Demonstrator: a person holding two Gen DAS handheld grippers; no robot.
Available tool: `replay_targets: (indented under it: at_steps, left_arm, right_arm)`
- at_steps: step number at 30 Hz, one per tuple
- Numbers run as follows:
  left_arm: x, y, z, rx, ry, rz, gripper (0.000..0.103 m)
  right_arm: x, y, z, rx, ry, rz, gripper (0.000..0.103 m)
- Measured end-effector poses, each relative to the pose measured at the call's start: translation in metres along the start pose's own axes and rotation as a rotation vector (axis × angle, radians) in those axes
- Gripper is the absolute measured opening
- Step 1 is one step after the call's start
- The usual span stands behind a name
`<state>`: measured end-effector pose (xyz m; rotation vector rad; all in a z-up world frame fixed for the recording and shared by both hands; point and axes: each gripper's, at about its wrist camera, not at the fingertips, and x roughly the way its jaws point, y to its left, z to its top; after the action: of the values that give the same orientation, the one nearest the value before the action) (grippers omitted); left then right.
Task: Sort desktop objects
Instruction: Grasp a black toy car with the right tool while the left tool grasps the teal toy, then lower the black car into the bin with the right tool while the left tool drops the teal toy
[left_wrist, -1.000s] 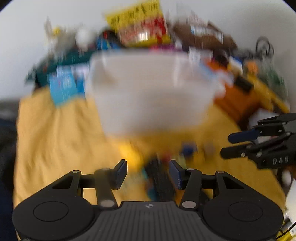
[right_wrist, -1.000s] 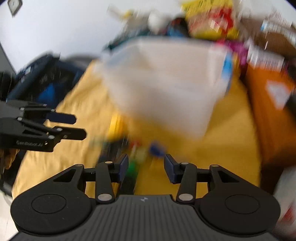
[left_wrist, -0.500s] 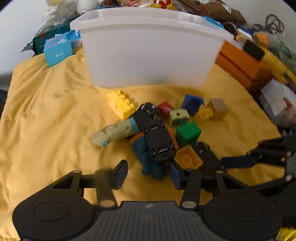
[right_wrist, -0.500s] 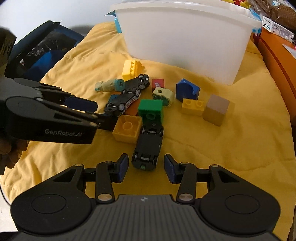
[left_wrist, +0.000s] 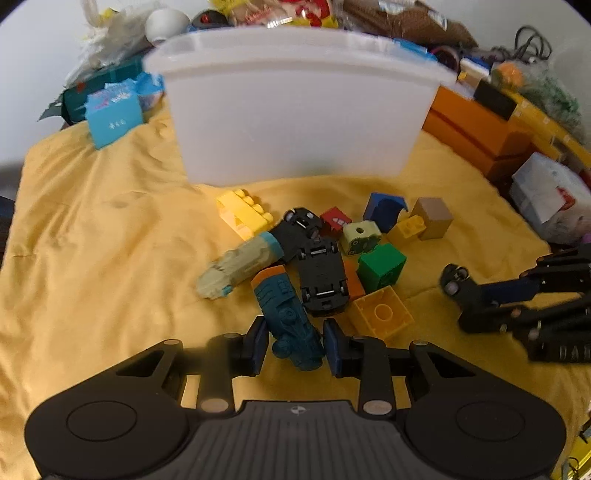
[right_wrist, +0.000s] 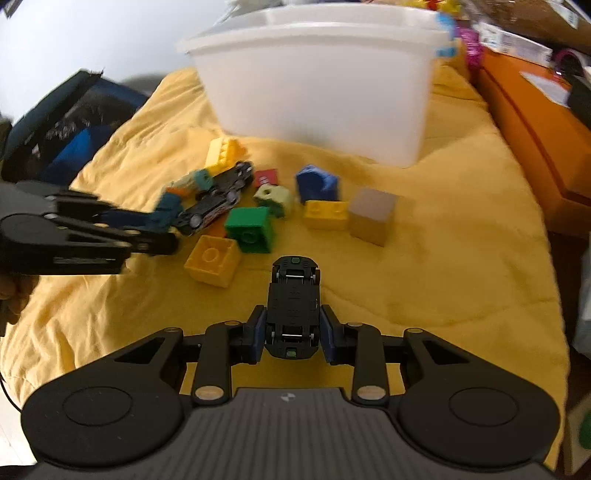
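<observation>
Pickup step: right hand-held gripper (right_wrist: 291, 338) clamped on black toy car (right_wrist: 293, 306), left hand-held gripper (left_wrist: 295, 345) apart, straddling teal toy (left_wrist: 288, 317). Next, likely into white bin (right_wrist: 317, 81) beyond.

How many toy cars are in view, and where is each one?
2. One black car lies upside down between the right gripper's jaws. The other car lies upside down in the pile on the yellow cloth. More may be hidden.

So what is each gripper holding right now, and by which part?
Right gripper: upside-down black toy car, by its sides near one end. Left gripper: around the teal toy's near end; contact unclear.
</observation>
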<state>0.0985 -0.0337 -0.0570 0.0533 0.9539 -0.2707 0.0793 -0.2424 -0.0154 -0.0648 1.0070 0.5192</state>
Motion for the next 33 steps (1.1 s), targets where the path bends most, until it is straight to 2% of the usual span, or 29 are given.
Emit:
replay_targets:
  at_steps: [6, 11, 16, 22, 26, 30, 33]
  left_arm:
    - [-0.038, 0.014, 0.003, -0.053, -0.04, -0.03, 0.036]
    - [-0.059, 0.016, 0.024, -0.051, -0.086, -0.04, 0.036]
    - [-0.081, 0.015, 0.053, -0.056, -0.149, -0.065, 0.036]
    - [-0.095, 0.021, 0.094, -0.074, -0.184, -0.085, 0.036]
    - [-0.098, 0.028, 0.125, -0.071, -0.21, -0.07, 0.036]
    - [-0.097, 0.039, 0.157, -0.129, -0.207, -0.126, 0.036]
    - [-0.096, 0.042, 0.18, -0.118, -0.209, -0.105, 0.036]
  right_arm:
    - [-0.028, -0.014, 0.01, 0.051, -0.064, 0.023, 0.033]
    - [-0.052, -0.019, 0.034, 0.064, -0.132, 0.05, 0.033]
    - [-0.073, -0.021, 0.068, 0.049, -0.197, 0.068, 0.033]
    - [-0.086, -0.026, 0.109, 0.017, -0.26, 0.069, 0.033]
    - [-0.089, -0.032, 0.137, 0.019, -0.269, 0.066, 0.033]
    - [-0.09, -0.042, 0.166, 0.047, -0.258, 0.081, 0.033]
    - [-0.09, -0.048, 0.186, 0.057, -0.252, 0.074, 0.033]
